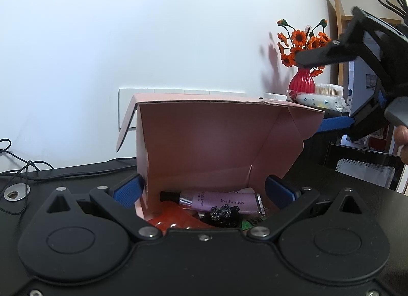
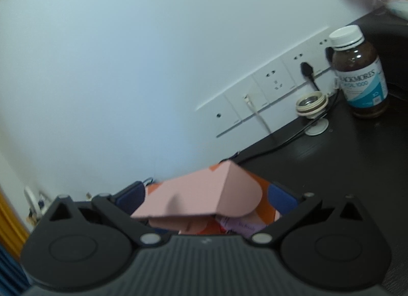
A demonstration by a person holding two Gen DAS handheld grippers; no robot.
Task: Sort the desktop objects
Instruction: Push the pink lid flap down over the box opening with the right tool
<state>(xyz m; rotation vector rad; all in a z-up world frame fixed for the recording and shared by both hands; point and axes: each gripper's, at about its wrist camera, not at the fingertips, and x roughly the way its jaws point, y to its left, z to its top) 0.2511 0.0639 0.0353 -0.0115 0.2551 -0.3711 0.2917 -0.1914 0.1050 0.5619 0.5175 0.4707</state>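
An open pink cardboard box (image 1: 211, 143) stands on the black desk, its lid flap raised. Inside lie a purple "Ms.Brandy" tube (image 1: 224, 201), a black sparkly hair clip (image 1: 224, 213) and a red item (image 1: 170, 217). My left gripper (image 1: 204, 190) is open, its blue pads either side of the box's near opening. My right gripper (image 2: 206, 200) is open above the box's lid (image 2: 204, 196), and it also shows in the left wrist view (image 1: 331, 87) at the box's right top corner, one blue finger under the flap's edge.
A brown Blackmores bottle (image 2: 359, 71) stands by a wall socket strip (image 2: 267, 87) with a cable grommet (image 2: 311, 102). A red vase of orange flowers (image 1: 302, 66), a tissue pack (image 1: 321, 98) and cotton swabs (image 1: 329, 88) stand behind the box. Cables (image 1: 23, 168) trail at left.
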